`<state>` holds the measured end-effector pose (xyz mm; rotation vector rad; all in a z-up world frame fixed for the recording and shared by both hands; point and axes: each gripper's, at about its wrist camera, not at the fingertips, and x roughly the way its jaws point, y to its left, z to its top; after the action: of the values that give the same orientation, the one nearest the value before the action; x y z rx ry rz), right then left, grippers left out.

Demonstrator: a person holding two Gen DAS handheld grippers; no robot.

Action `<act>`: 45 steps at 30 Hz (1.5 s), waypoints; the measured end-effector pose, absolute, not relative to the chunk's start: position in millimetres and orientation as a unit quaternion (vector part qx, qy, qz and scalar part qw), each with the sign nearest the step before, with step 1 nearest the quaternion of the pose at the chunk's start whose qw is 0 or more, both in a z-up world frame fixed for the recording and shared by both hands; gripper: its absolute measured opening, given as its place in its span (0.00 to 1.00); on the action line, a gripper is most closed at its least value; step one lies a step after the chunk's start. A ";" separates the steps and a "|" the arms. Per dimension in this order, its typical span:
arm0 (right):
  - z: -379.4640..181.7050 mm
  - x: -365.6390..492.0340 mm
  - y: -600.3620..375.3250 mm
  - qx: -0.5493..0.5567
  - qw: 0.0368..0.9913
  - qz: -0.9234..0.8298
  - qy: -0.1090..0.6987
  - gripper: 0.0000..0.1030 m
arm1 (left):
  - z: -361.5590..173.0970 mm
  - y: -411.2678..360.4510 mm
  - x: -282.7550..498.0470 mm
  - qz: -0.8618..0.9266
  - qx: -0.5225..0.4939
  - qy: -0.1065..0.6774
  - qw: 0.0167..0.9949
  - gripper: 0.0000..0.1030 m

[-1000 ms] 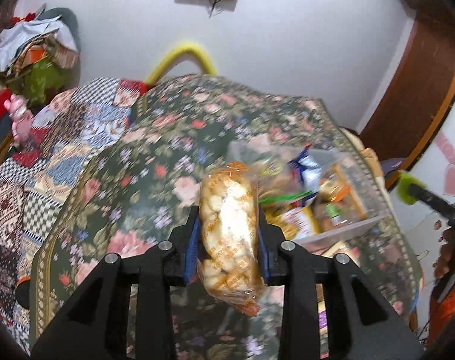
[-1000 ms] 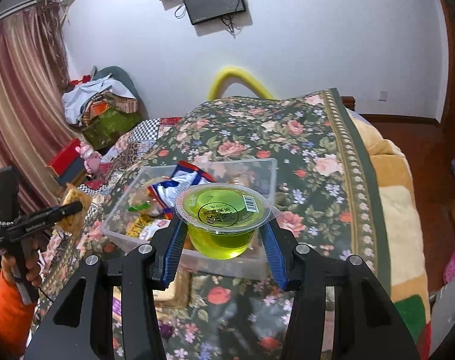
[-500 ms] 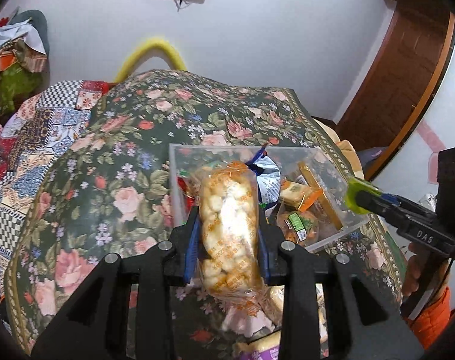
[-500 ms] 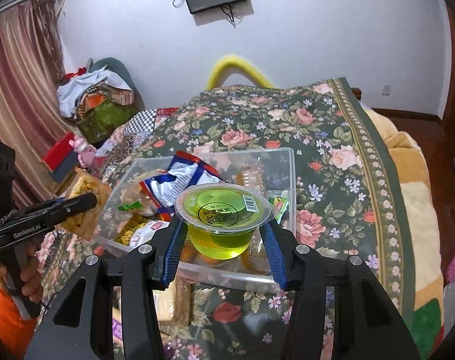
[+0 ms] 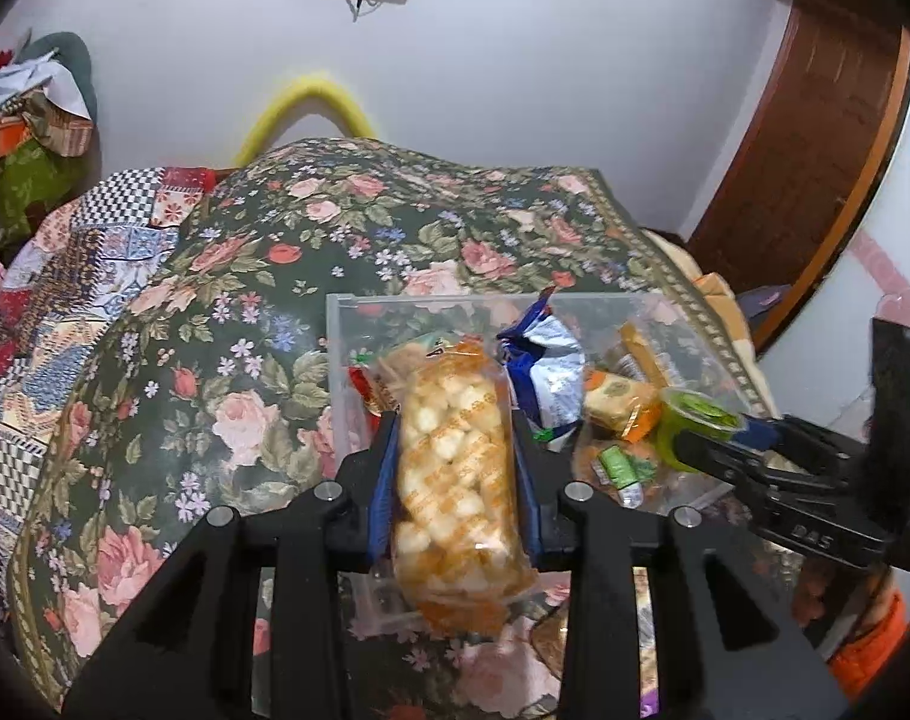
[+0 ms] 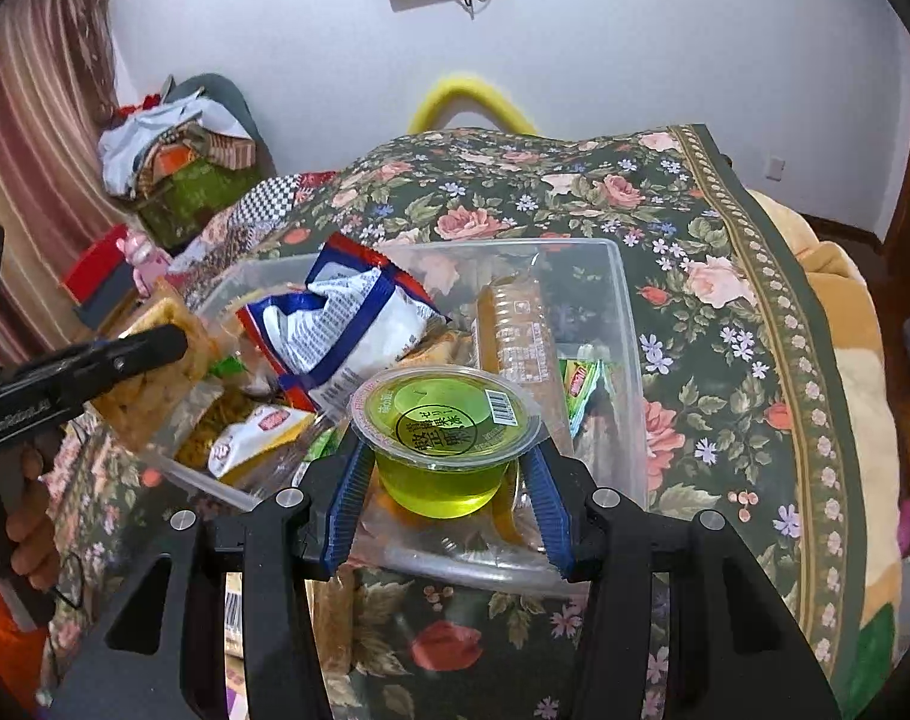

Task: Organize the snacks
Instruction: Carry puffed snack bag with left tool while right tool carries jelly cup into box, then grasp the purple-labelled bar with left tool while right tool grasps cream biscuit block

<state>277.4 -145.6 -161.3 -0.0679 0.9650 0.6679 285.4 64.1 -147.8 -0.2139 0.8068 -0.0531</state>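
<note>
left claw [image 5: 455, 468] loosening around crinkly puffed-snack packet [image 5: 455, 480]; right claw [image 6: 446, 480] grasping round green jelly cup [image 6: 446, 438]

A dark green rose-patterned bedspread [image 6: 724, 276], a clear bin [image 6: 625, 360], and a lime-green jelly cup [image 6: 446, 444] between blue-padded fingers [image 6: 547, 516].

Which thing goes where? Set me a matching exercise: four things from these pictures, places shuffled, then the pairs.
Things
1. puffed-snack packet
2. green jelly cup
3. blue-and-white bag
4. yellow tube

Places
A. lying in the clear bin
B. between the fingers of the right gripper
C. behind the bed, by the wall
D. between the fingers of the left gripper

Pairs: 1-D, 2-B, 3-A, 4-C.

The left gripper's jaws have just been opening slightly, with the packet between them.
</note>
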 end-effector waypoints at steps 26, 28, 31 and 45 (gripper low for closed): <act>-136.1 223.2 -136.3 -0.061 0.833 0.326 0.443 0.83 | -127.7 78.4 210.9 -0.019 -0.092 0.398 0.913 0.70; -143.2 219.5 -128.7 -0.069 0.826 0.330 0.451 0.84 | -132.0 80.6 204.4 -0.021 -0.093 0.404 0.910 0.71; -158.9 215.1 -114.4 -0.078 0.809 0.342 0.472 0.86 | -139.2 82.9 197.1 -0.022 -0.094 0.411 0.907 0.71; -196.0 213.4 -88.9 -0.093 0.766 0.358 0.526 0.75 | -178.2 65.2 186.5 -0.053 -0.074 0.456 0.885 0.71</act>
<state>213.4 -88.9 -196.0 -0.2015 1.1428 0.7766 186.5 65.2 -178.2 -0.1544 0.9481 -0.1100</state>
